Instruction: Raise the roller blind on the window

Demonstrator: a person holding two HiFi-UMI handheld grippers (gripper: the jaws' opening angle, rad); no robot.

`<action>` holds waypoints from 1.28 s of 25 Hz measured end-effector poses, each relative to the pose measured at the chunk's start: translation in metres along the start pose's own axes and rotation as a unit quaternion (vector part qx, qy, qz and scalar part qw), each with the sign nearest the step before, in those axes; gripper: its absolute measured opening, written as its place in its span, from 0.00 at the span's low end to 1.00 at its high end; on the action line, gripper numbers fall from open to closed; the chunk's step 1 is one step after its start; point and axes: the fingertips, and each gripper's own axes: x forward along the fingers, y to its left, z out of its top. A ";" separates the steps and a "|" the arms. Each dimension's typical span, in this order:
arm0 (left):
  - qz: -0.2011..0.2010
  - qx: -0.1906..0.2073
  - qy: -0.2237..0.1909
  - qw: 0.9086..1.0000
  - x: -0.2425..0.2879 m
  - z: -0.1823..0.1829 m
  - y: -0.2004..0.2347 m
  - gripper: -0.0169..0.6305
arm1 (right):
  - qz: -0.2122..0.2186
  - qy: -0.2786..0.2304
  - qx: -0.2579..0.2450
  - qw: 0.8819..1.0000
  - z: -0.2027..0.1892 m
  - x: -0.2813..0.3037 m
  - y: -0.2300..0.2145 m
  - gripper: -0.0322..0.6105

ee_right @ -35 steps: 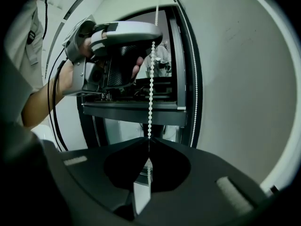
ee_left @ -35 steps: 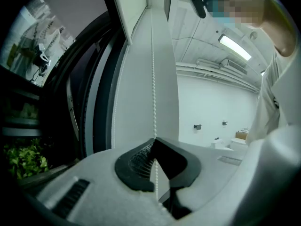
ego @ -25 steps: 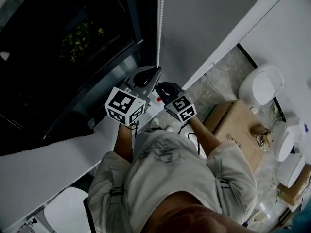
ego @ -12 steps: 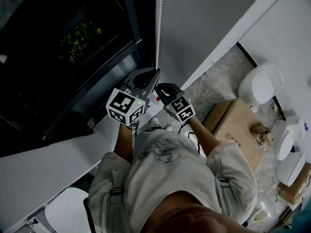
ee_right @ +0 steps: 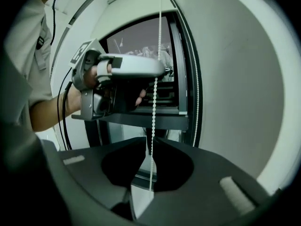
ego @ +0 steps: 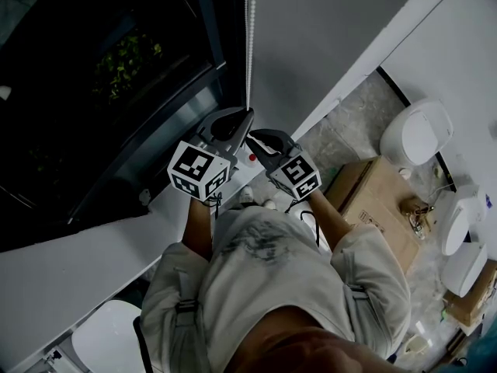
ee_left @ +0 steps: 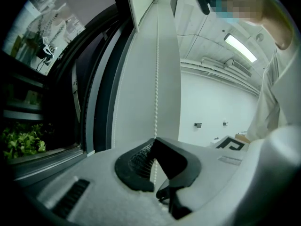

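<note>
The roller blind is cut off above every view and the window (ego: 93,76) is mostly dark; only the bead chain (ee_left: 156,79) shows, hanging beside the frame. The left claw (ee_left: 154,140) is pressed together on this chain. Just below it, the right claw (ee_right: 150,140) stands narrowly spread, with the chain between its tips.

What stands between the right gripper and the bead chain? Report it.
Nothing visible. The bead chain hangs between the right gripper's jaws, just below the left gripper, which is shut on it.
</note>
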 end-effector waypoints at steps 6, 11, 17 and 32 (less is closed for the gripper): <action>0.005 0.000 -0.001 1.000 -0.005 0.000 0.004 0.04 | -0.029 -0.047 -0.019 0.998 0.052 -0.025 -0.016 0.14; 0.006 0.000 -0.002 1.000 -0.005 0.000 0.005 0.04 | -0.029 -0.096 -0.062 0.993 0.115 -0.042 -0.017 0.16; 0.007 0.002 -0.002 1.000 -0.007 0.000 0.004 0.04 | -0.014 -0.163 -0.091 0.982 0.194 -0.055 -0.008 0.19; 0.003 0.006 -0.003 1.000 -0.009 0.001 0.002 0.04 | 0.005 -0.173 -0.087 0.981 0.247 -0.044 -0.013 0.10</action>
